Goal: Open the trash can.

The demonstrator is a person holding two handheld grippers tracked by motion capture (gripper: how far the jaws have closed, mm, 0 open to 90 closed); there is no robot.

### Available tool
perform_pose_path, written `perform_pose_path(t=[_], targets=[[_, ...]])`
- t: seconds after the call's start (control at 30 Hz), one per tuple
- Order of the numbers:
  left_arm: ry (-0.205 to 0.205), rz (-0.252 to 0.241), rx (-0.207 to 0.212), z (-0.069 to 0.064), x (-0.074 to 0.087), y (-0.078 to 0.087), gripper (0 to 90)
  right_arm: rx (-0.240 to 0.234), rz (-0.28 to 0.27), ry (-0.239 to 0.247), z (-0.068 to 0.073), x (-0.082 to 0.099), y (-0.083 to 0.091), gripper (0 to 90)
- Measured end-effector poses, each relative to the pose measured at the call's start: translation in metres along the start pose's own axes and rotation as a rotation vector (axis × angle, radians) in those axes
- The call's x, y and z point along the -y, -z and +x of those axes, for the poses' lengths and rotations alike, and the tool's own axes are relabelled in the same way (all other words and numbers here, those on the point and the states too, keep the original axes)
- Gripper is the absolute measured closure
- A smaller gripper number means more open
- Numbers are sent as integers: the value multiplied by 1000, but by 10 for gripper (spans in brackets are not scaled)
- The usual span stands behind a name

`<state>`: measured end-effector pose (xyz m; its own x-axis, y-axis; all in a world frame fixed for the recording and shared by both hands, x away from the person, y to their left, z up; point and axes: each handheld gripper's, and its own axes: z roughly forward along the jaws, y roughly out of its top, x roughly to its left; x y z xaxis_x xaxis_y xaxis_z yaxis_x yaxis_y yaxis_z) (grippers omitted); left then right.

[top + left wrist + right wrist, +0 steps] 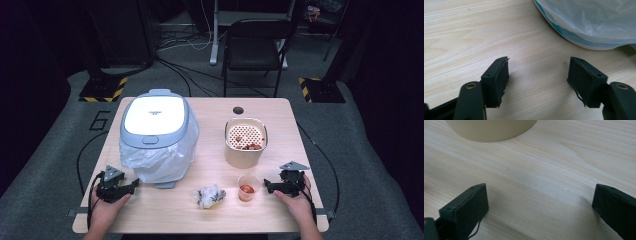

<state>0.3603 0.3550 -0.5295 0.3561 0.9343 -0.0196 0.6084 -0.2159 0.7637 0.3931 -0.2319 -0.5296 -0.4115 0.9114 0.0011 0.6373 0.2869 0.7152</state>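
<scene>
A white and grey lidded bin point(155, 116) lined with a clear plastic bag point(161, 156) stands on the left half of the wooden table point(280, 215). To its right is a beige tub point(244, 151) with a perforated insert holding reddish scraps. In front of the tub sit a small clear cup point(248, 187) with red contents and a crumpled white wad point(209, 196). My left gripper point(133, 184) rests open by the bin's near left corner. In the left gripper view its jaws point(539, 72) stand apart over bare wood, the bag point(594, 20) ahead. My right gripper point(268, 187) lies open beside the cup; its jaws point(540, 200) frame bare table below the tub point(491, 130).
A dark cable hole point(238, 110) sits near the table's far edge. Behind the table stands a black chair point(255, 42) on grey floor with cables. Bare wood lies between the bin and the tub.
</scene>
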Motion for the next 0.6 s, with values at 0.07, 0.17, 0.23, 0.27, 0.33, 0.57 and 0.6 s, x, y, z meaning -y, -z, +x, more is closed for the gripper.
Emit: perform_pose_path(t=[0.07, 0.17, 0.23, 0.27, 0.33, 0.57, 0.6], targets=[[11, -14, -7, -1, 1, 0, 361, 1, 0, -1, 0, 0, 0, 0], [6, -2, -15, -1, 1, 2, 379, 1, 0, -2, 0, 0, 0, 0], [24, -9, -15, -3, 1, 1, 401, -1, -3, -9, 0, 0, 0, 0], [24, -9, -15, -3, 1, 1, 411, -1, -4, -10, 0, 0, -1, 0], [27, -6, -7, -4, 0, 2, 440, -2, -3, -10, 0, 0, 0, 0], [51, -28, -12, -15, -13, 22, 626, 3, -1, 0, 0, 0, 0, 0], [47, -40, -7, -17, -15, 27, 635, 3, -1, -2, 0, 0, 0, 0]])
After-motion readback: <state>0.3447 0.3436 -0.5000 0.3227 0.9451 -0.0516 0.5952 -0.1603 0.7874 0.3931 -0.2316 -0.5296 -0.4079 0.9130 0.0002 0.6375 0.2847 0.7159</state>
